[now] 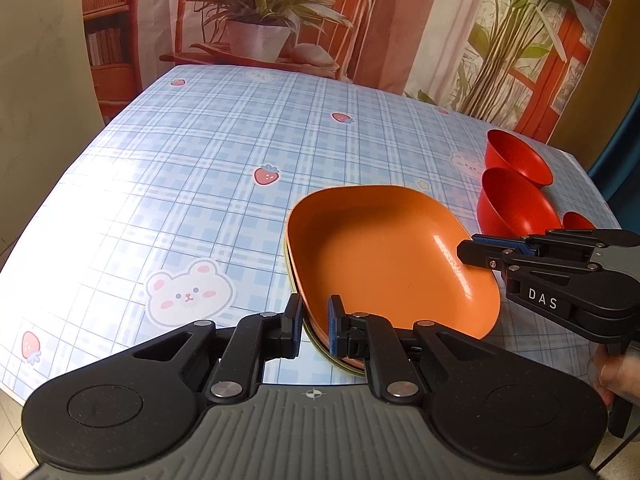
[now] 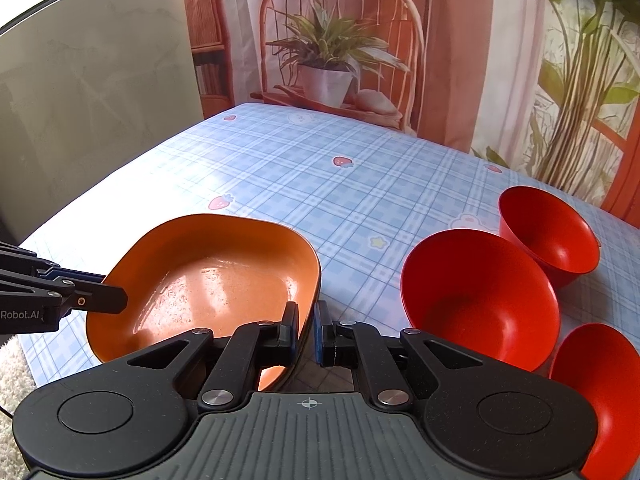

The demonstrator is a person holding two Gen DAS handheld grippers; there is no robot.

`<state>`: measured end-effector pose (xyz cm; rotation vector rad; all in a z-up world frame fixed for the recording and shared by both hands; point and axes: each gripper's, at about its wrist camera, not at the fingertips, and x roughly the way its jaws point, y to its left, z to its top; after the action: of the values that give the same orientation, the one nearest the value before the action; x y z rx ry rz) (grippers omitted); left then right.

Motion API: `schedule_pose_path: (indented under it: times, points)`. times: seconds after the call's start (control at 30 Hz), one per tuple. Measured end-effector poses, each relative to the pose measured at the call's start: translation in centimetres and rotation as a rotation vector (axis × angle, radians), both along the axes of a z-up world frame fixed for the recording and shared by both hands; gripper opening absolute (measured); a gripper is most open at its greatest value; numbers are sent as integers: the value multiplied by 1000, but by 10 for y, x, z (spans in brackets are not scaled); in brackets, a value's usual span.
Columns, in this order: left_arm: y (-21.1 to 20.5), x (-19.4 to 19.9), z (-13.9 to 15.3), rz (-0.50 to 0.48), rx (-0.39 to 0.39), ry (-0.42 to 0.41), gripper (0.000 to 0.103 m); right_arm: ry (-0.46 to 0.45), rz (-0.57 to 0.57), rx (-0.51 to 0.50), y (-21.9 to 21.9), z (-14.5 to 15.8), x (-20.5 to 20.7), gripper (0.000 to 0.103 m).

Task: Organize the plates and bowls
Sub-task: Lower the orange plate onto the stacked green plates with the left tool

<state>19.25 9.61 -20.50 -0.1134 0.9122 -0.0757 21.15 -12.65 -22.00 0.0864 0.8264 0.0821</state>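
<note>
— Where's the orange plate (image 1: 384,248)?
— On the checked surface (image 1: 200,152), near its front edge, red bowls (image 2: 480,292) beside it.
— And the tools?
— The left tool (image 1: 316,320) pinches its near rim; the right tool (image 2: 306,330) pinches the opposite rim.

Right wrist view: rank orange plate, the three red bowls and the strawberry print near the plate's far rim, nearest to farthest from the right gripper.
1. Orange rounded-square plate: its rim is pinched in the right gripper.
2. Large red bowl, right of the gripper, and red bowl at the bottom-right edge: too close to call.
3. Far red bowl, right rear.
4. Strawberry print, beyond the plate.
</note>
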Motion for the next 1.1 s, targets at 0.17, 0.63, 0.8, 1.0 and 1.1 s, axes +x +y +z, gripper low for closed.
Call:
schedule_pose_path:
  times: [0.17,0.63,0.8,1.0,1.1]
  points:
    - [1,0,-1,7,-9,0,13,0,1,-1,0,0,1,7]
    - [3,-1,-7,17,-26,-2,16,0,0,-2,1,-2,0,8]
    - [3,-1,-9,19,-22,-3,16,-6,2,-12,2,-2,-1,8]
    - [1,0,-6,18,-13,-5,17,-21,-27,27,-2,1,-8,14]
    - [1,-1,-2,22,-9,-20,19,-44,-38,36,-4,6,-12,16]
